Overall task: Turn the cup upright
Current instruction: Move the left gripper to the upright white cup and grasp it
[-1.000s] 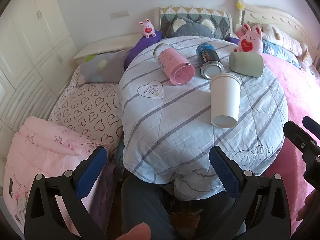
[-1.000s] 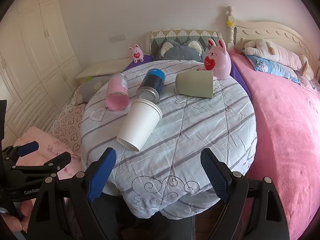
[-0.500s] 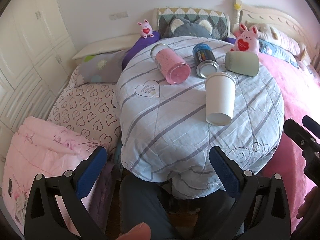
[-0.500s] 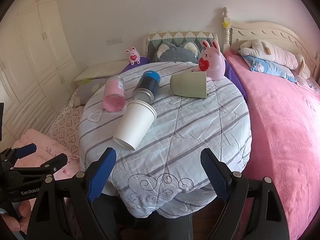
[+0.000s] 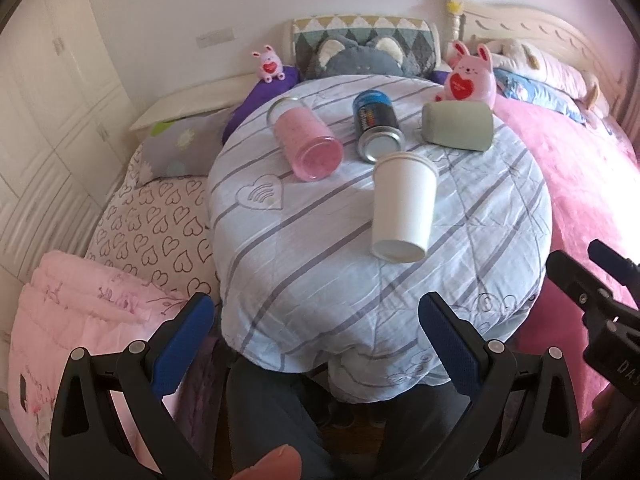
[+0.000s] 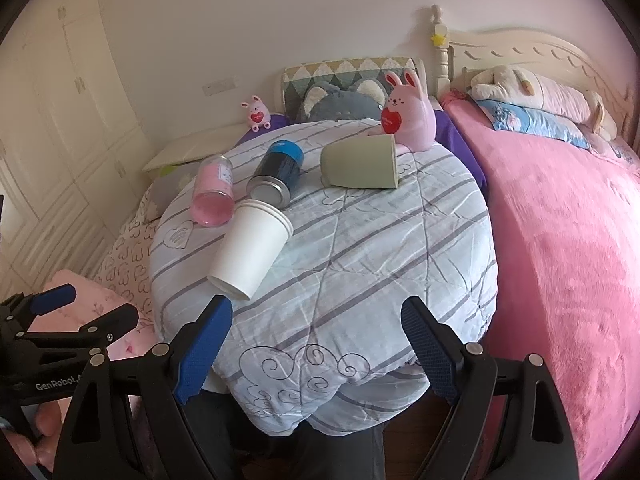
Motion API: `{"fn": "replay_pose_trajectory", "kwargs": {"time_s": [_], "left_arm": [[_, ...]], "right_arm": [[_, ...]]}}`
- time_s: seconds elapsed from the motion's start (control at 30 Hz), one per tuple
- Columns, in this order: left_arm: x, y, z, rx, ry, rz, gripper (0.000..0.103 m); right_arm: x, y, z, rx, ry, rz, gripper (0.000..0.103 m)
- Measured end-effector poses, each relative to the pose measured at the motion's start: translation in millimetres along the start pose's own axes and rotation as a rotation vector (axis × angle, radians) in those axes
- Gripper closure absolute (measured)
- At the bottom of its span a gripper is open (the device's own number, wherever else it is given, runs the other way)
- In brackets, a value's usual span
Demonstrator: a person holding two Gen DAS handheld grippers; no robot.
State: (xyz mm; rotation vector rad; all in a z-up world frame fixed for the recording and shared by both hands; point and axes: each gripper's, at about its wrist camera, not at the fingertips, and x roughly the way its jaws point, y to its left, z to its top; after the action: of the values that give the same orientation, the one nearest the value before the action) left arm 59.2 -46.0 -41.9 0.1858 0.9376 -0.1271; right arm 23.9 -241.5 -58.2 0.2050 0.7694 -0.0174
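A white paper cup (image 5: pixel 402 205) lies on its side on a round table covered with a striped light-blue cloth (image 5: pixel 320 264), its base toward me; it also shows in the right wrist view (image 6: pixel 250 250). Behind it lie a pink tumbler (image 5: pixel 306 143), a dark can with a blue end (image 5: pixel 376 126) and a grey-green cup (image 5: pixel 458 126), all on their sides. My left gripper (image 5: pixel 314 322) is open and empty, short of the table's near edge. My right gripper (image 6: pixel 316 322) is open and empty, over the near edge.
A pink rabbit toy (image 6: pixel 412 114) stands at the table's far edge. A bed with a pink blanket (image 6: pixel 560 240) lies to the right. Pillows and a folded pink quilt (image 5: pixel 80 312) lie left. A white wardrobe (image 6: pixel 52 140) stands at far left.
Both grippers have drawn back from the table a little; the table and cups look smaller and farther. Nothing on the table has moved.
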Motion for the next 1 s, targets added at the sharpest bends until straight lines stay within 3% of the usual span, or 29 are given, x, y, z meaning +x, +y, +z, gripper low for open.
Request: {"fn": "replay_pose_trajectory", "kwargs": {"time_s": [0.37, 1.0], "left_arm": [[44.2, -27.5, 30.4, 0.039, 0.079, -0.056, 0.0], [138.7, -57.9, 79.7, 0.064, 0.255, -0.176, 0.0]], "right_arm": [[17.1, -25.2, 3.5, 0.047, 0.027, -0.012, 0.015], [84.9, -52.4, 27.3, 0.1, 0.118, -0.048, 0.015]]}}
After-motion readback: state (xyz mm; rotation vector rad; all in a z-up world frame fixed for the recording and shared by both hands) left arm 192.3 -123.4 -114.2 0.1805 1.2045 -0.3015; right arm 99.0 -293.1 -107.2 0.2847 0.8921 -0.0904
